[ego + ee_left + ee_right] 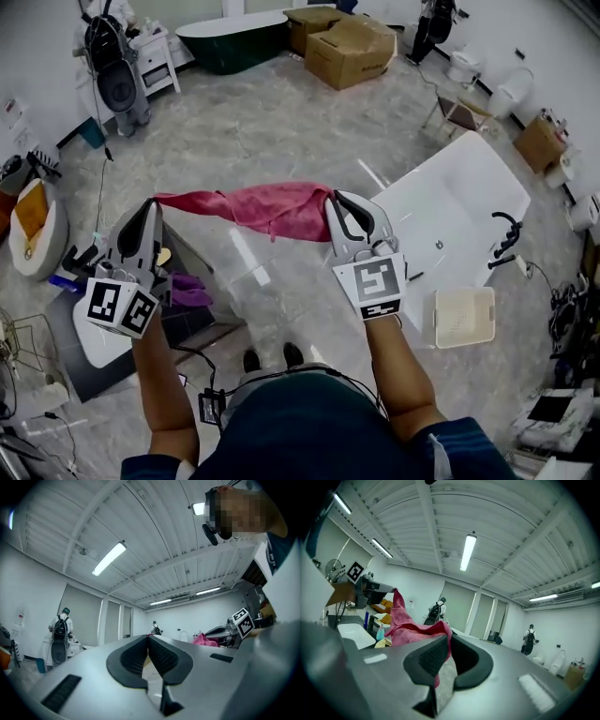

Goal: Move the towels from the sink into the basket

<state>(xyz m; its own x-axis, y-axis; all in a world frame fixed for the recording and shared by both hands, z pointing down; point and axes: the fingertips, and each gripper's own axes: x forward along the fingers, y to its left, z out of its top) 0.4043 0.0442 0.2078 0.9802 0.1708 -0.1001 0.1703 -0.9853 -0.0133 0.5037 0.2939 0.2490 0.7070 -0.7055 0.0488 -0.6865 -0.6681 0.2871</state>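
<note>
A red towel (272, 206) hangs stretched in the air between my two grippers, sagging in the middle. My left gripper (155, 202) is shut on its thin left end. At the bunched right end my right gripper (331, 197) pinches the cloth. In the right gripper view the towel (405, 625) runs out of the closed jaws of my right gripper (449, 638) toward the other gripper. In the left gripper view my left gripper (149, 637) shows its jaws pressed together, with the towel (205, 640) far off. A purple towel (187, 291) lies by the white sink (94, 342) at lower left. The cream basket (464, 317) sits on the floor at right.
A white bathtub (459, 216) lies right of the towel, beside the basket. A dark tub (230, 42) and cardboard boxes (347, 47) stand at the back. A person's feet (270, 358) are on the tiled floor below the towel. Cables and clutter line the left edge.
</note>
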